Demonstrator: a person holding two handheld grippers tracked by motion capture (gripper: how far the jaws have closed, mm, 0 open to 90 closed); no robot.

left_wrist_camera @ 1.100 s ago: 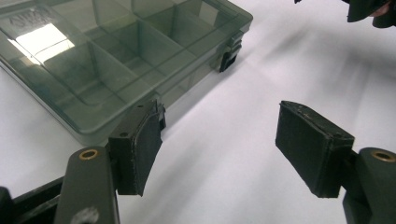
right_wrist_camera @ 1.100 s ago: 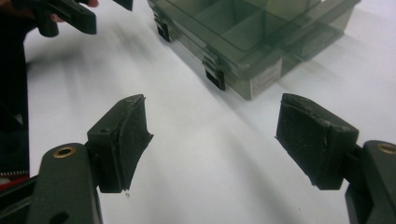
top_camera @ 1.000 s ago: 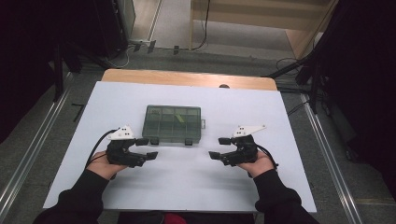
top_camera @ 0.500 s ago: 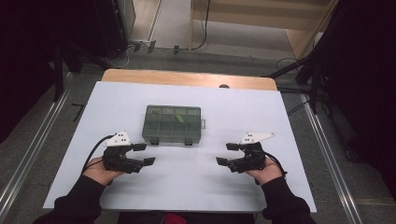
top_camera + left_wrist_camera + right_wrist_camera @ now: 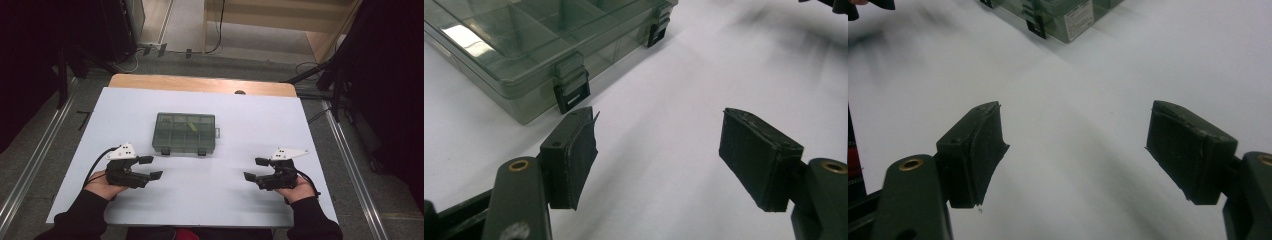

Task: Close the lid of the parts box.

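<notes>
A clear, smoky-green compartment box (image 5: 185, 133) lies flat on the white table (image 5: 260, 120), a little left of the middle and towards the far half, its lid down and two dark latches (image 5: 572, 90) on its near edge. Through the lid the dividers can be seen, and something thin and yellowish lies in one of the middle compartments (too small to make out what it is).

The left gripper (image 5: 151, 167) sits at the near left of the table, held in the person's left hand (image 5: 102, 184), jaws spread wide with nothing between them. It is just near and left of the box's near-left corner, close to it but not touching; in the left gripper view the nearer latch stands right beyond the tip of one black jaw.

The right gripper (image 5: 256, 169) is at the near right, in the right hand (image 5: 296, 190), jaws likewise wide apart and empty over bare tabletop. It is well apart from the box, which shows in the right gripper view as a corner far off at the top.
</notes>
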